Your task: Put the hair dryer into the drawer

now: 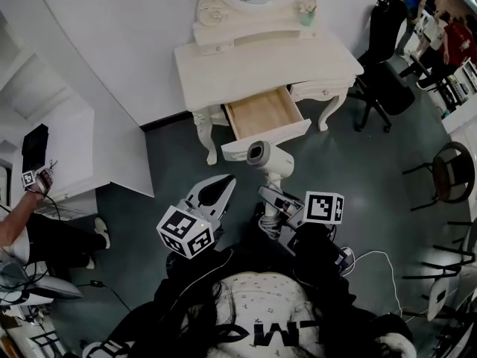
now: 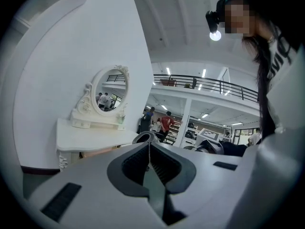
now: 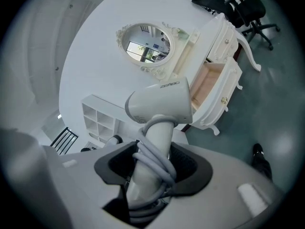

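Observation:
The white hair dryer (image 1: 268,157) stands upright in my right gripper (image 1: 273,203), which is shut on its handle with the grey cord wound round it (image 3: 153,162). Its head (image 3: 159,104) hangs in front of the open drawer (image 1: 261,113) of the white dressing table (image 1: 253,62). In the right gripper view the drawer (image 3: 208,84) shows its wooden inside, just beyond the dryer. My left gripper (image 1: 226,181) is beside the dryer on the left, its jaws shut with nothing between them (image 2: 149,147). The dryer's nozzle (image 2: 145,137) peeks over its tips.
A black office chair (image 1: 384,28) stands right of the dressing table, and a round chair (image 1: 451,171) at the far right. A white shelf unit (image 1: 67,148) and a seated person (image 1: 45,237) are at the left. A white cable (image 1: 373,256) lies on the floor.

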The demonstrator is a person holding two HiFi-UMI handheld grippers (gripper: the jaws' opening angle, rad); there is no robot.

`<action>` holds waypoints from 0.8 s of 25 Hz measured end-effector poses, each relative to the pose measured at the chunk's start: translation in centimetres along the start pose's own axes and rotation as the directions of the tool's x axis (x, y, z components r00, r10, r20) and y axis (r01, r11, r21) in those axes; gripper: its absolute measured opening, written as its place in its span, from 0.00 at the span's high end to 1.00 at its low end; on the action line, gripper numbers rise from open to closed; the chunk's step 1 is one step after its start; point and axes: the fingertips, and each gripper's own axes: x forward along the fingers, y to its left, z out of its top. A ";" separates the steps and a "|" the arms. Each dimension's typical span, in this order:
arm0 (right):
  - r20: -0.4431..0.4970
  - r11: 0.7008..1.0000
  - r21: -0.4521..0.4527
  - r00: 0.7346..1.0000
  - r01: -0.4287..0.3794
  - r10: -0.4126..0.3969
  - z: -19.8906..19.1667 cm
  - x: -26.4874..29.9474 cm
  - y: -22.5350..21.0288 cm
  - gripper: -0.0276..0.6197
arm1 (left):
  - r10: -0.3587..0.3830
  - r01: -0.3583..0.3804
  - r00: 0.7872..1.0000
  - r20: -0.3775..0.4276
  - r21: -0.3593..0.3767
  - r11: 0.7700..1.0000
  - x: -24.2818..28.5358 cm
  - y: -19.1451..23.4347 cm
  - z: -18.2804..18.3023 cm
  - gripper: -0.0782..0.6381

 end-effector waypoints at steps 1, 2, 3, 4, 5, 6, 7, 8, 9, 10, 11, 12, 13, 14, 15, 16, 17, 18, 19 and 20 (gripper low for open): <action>-0.009 1.000 0.001 1.000 0.001 -0.001 0.9 0.4 -0.3 0.61 | 0.008 -0.008 1.000 -0.001 -0.001 1.000 0.8 0.6 0.3 0.89; -0.018 1.000 0.000 1.000 0.003 -0.003 1.9 0.8 -0.6 0.61 | 0.014 -0.014 1.000 -0.002 -0.003 1.000 1.7 1.2 0.6 0.89; -0.028 1.000 -0.001 1.000 0.007 -0.007 2.9 1.2 -1.0 0.61 | 0.020 -0.020 1.000 -0.003 -0.005 1.000 2.7 1.8 0.9 0.89; -0.036 1.000 -0.005 0.999 0.013 -0.013 3.9 1.5 -1.4 0.61 | 0.024 -0.024 1.000 -0.004 -0.008 1.000 3.6 2.2 1.2 0.89; -0.043 1.000 -0.009 0.999 0.019 -0.020 4.9 1.7 -1.8 0.61 | 0.028 -0.028 1.000 -0.006 -0.009 1.000 4.6 2.6 1.5 0.89; -0.049 1.000 -0.014 0.998 0.026 -0.027 5.9 1.9 -2.2 0.61 | 0.032 -0.032 0.999 -0.008 -0.009 0.999 5.6 2.9 1.8 0.89; -0.053 0.999 -0.019 0.998 0.032 -0.033 7.0 2.1 -2.6 0.61 | 0.036 -0.036 0.999 -0.010 -0.008 0.999 6.5 3.2 2.1 0.89; -0.057 0.999 -0.023 0.998 0.037 -0.038 7.9 2.3 -3.0 0.61 | 0.040 -0.040 0.999 -0.014 -0.007 0.999 7.4 3.5 2.3 0.89; -0.060 0.999 -0.024 0.997 0.040 -0.041 8.8 2.5 -3.4 0.61 | 0.045 -0.045 0.999 -0.018 -0.006 0.999 8.1 3.8 2.5 0.89; -0.063 0.999 -0.023 0.997 0.042 -0.044 9.6 2.7 -3.8 0.61 | 0.050 -0.050 0.998 -0.024 -0.006 0.999 8.8 4.1 2.6 0.89; -0.065 0.999 -0.019 0.997 0.044 -0.046 10.2 2.9 -4.3 0.61 | 0.056 -0.056 0.998 -0.030 -0.007 0.998 9.3 4.3 2.5 0.89; -0.068 0.999 -0.014 0.997 0.046 -0.047 10.8 3.1 -4.7 0.61 | 0.062 -0.062 0.997 -0.037 -0.008 0.998 9.8 4.6 2.5 0.89; -0.071 0.999 -0.009 0.996 0.047 -0.048 11.3 3.3 -5.1 0.61 | 0.069 -0.069 0.997 -0.042 -0.008 0.998 10.3 4.8 2.5 0.89; -0.075 0.999 -0.005 0.996 0.047 -0.047 11.9 3.4 -5.5 0.61 | 0.076 -0.077 0.996 -0.047 -0.007 0.997 10.8 5.1 2.5 0.89; -0.080 0.999 -0.003 0.996 0.045 -0.045 12.5 3.6 -5.8 0.61 | 0.083 -0.084 0.995 -0.051 -0.005 0.996 11.4 5.3 2.7 0.89; -0.084 0.999 -0.001 0.996 0.042 -0.042 13.1 3.7 -6.1 0.61 | 0.090 -0.090 0.994 -0.054 -0.002 0.996 12.0 5.6 2.9 0.89; -0.087 0.999 0.001 0.996 0.037 -0.036 13.6 3.9 -6.3 0.61 | 0.096 -0.096 0.994 -0.057 0.002 0.995 12.5 5.9 3.1 0.89; -0.090 1.000 0.003 0.995 0.031 -0.031 14.1 4.1 -6.5 0.61 | 0.103 -0.103 0.993 -0.059 0.007 0.995 13.0 6.1 3.3 0.89; -0.094 1.000 0.006 0.995 0.027 -0.026 14.5 4.3 -6.8 0.61 | 0.109 -0.109 0.992 -0.061 0.011 0.994 13.4 6.3 3.4 0.89; -0.098 1.000 0.007 0.995 0.024 -0.023 14.9 4.5 -7.0 0.61 | 0.115 -0.114 0.991 -0.063 0.016 0.993 13.9 6.5 3.5 0.89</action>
